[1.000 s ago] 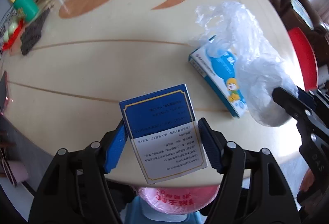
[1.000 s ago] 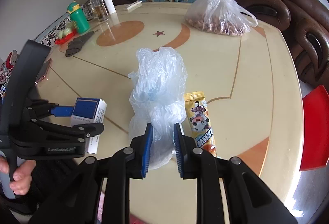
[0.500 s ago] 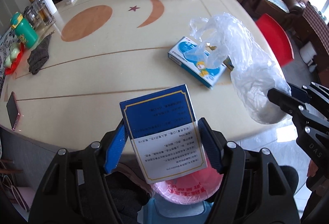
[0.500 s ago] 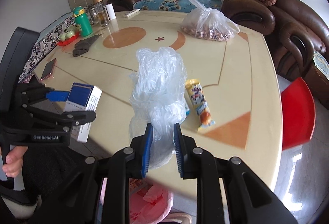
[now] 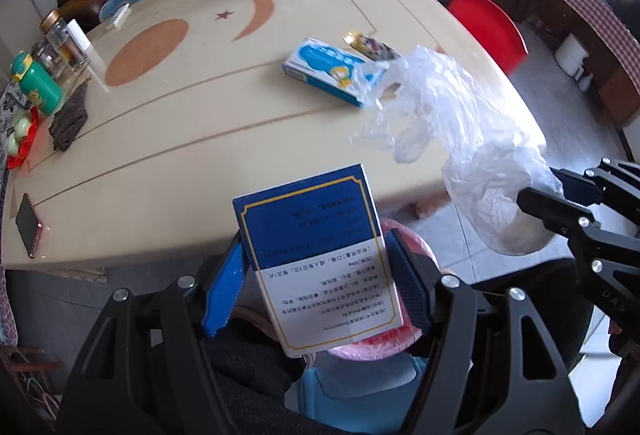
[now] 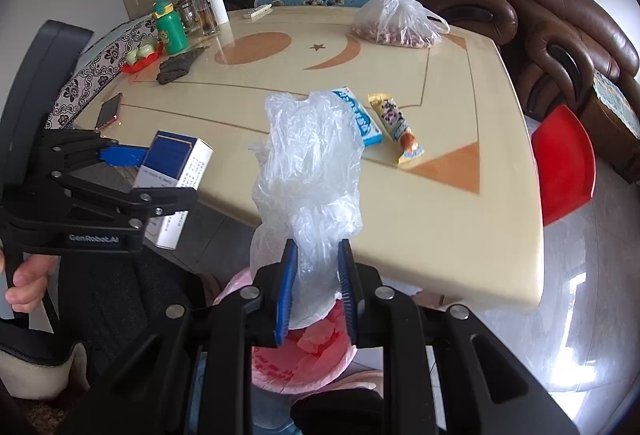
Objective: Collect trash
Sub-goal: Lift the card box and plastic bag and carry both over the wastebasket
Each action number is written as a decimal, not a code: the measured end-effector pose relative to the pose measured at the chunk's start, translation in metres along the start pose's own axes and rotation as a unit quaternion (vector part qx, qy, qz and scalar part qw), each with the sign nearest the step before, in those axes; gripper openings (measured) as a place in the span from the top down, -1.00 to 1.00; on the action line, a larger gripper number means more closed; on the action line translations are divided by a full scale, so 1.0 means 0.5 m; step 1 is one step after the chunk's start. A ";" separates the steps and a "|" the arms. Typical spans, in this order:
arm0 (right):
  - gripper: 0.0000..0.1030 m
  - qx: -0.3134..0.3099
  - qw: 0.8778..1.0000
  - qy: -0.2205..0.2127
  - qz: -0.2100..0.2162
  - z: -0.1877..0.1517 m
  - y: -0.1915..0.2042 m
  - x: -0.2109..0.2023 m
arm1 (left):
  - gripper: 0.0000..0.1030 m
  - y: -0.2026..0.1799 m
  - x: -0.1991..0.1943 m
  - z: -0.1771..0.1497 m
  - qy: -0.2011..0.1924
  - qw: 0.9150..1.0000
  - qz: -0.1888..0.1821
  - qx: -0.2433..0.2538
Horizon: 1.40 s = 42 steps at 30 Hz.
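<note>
Holding two bits of trash off the near edge of the table (image 6: 460, 235) right now, one in each hand. Over on the left, my left gripper (image 5: 316, 279) has its blue pads clamped on either side of a blue-and-white box (image 5: 316, 259), printed back facing the camera. From the right wrist view you can see my hand (image 6: 24, 281) wrapped around that gripper's handle. Below the box there's a bin lined with a pink bag (image 6: 308, 355), and the box hangs just above its rim.

Moving right, my right gripper (image 6: 316, 283) has its jaws nearly pressed together, pinching a crumpled clear plastic bag (image 6: 312, 163) that sticks up between the fingers. The bag's bottom end dangles right over the pink liner.

Stuff on the table: a light blue carton (image 5: 328, 69) with a cartoon on it, and just beside it on the right a yellow snack wrapper (image 6: 396, 129). Farther back there's a knotted bag of nuts (image 6: 394, 23). On the far left side sit a green bottle (image 6: 170, 27), a dark cloth (image 6: 178, 65) and a phone (image 6: 108, 111). A red stool (image 6: 564, 163) stands off the table's right side.
</note>
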State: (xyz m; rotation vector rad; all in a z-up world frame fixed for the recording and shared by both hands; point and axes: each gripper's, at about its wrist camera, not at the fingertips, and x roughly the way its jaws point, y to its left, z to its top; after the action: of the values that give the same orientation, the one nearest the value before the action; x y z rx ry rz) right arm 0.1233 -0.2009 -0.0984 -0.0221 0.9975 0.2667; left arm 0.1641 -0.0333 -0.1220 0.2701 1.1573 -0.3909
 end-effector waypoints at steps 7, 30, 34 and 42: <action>0.59 -0.005 1.000 0.011 0.000 -0.052 0.034 -0.017 | -0.31 -0.027 0.004 -0.049 0.012 0.999 -0.013 0.029; 0.59 0.003 0.997 0.076 0.010 -0.154 0.051 0.054 | -0.31 -0.065 0.114 -0.131 0.070 0.994 -0.023 0.086; 0.59 0.004 0.996 0.093 0.014 -0.162 0.046 0.082 | -0.31 -0.067 0.135 -0.137 0.080 0.992 -0.025 0.091; 0.59 0.016 0.991 0.132 0.023 -0.183 0.020 0.156 | -0.31 -0.062 0.199 -0.152 0.116 0.989 -0.028 0.091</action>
State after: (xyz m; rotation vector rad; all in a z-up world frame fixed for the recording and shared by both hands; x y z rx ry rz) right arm 0.0852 -0.1875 -0.2124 -0.0049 1.2675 0.2942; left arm 0.1218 -0.0463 -0.2431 0.4527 1.3617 -0.5257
